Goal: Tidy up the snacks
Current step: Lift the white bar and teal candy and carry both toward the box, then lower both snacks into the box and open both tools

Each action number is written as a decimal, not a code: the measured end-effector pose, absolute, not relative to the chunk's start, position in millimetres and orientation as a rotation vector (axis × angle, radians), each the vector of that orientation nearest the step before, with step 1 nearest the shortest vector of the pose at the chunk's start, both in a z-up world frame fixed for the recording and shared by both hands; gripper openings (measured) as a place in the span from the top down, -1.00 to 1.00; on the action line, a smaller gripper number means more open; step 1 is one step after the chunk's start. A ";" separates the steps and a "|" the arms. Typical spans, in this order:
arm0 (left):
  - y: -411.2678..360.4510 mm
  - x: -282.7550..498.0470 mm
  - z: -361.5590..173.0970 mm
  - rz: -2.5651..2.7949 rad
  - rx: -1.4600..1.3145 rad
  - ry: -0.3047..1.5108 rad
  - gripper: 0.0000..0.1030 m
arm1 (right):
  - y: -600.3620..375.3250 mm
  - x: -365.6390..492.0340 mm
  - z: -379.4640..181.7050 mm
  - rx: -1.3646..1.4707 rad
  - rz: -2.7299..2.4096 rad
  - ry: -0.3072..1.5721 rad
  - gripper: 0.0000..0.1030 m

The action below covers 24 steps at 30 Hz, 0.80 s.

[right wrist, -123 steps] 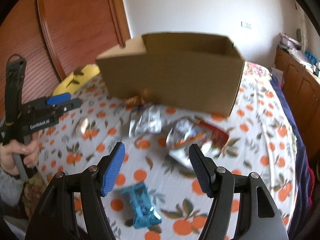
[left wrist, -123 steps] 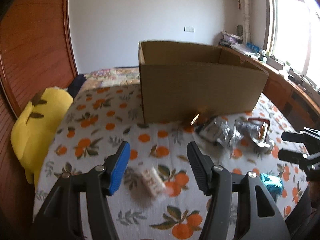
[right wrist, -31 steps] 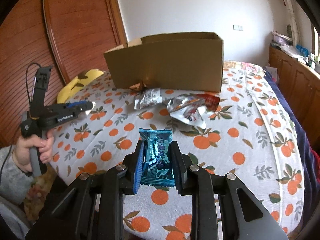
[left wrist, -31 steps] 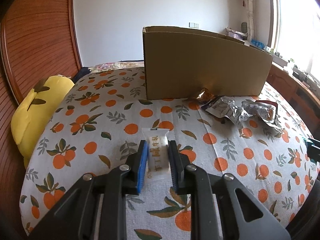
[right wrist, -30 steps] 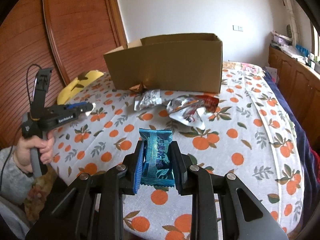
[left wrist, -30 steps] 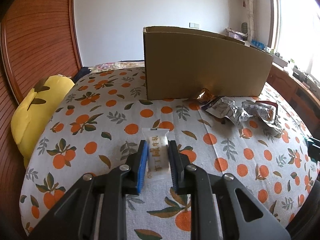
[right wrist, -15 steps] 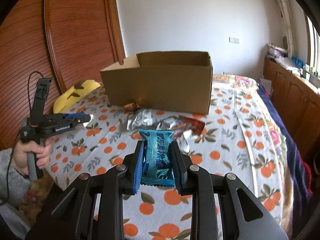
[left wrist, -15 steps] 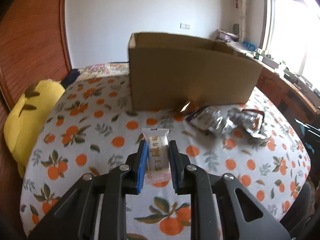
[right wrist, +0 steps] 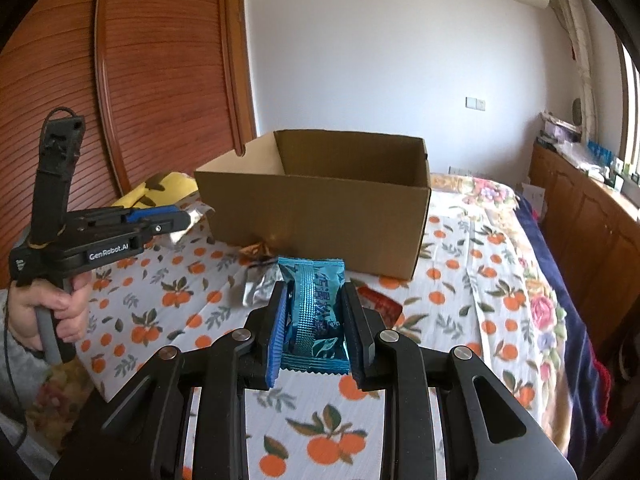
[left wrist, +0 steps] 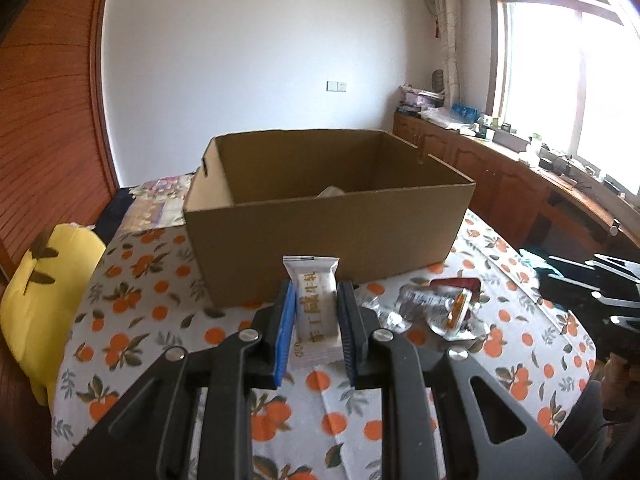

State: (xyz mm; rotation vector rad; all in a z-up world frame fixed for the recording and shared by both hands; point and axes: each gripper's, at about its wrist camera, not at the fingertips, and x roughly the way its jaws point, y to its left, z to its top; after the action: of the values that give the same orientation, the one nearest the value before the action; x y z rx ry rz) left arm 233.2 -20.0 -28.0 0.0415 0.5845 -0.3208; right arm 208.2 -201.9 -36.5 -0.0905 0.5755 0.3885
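Note:
My left gripper (left wrist: 316, 300) is shut on a white snack packet (left wrist: 315, 304) with gold print, held above the orange-patterned tablecloth (left wrist: 132, 320). Just beyond it stands an open cardboard box (left wrist: 328, 216) with a pale wrapper (left wrist: 330, 191) showing inside. My right gripper (right wrist: 314, 304) is shut on a blue snack packet (right wrist: 314, 304), raised in front of the same box (right wrist: 316, 224). In the right wrist view the left gripper (right wrist: 176, 220) is at the far left, a hand (right wrist: 48, 312) on its handle. Silver foil packets (left wrist: 436, 310) lie by the box's front.
A yellow plush cushion (left wrist: 40, 296) lies at the cloth's left edge. Wooden cabinets (left wrist: 520, 184) with clutter run under the window on the right. A ribbed wooden door (right wrist: 160, 92) stands behind the box. More foil wrappers (right wrist: 260, 284) lie before the box.
Both grippers have risen with their packets still held, so the box's open top and inside now show. The left gripper rose more and moved nearer the box.

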 end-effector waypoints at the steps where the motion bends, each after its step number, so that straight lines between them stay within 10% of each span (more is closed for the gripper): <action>1: -22.5 235.0 -27.5 -0.325 0.042 0.581 0.63 | -202.1 211.0 -36.8 -0.093 0.389 0.576 0.51; 24: -41.1 305.1 1.2 -0.379 0.009 0.488 0.65 | -184.6 296.3 -8.5 -0.162 0.429 0.496 0.51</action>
State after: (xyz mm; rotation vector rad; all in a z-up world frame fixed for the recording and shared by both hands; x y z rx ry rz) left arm 305.1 -41.1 1.2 0.0085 0.4880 -0.3792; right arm 296.3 -184.6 -8.5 -0.1619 0.4957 0.4287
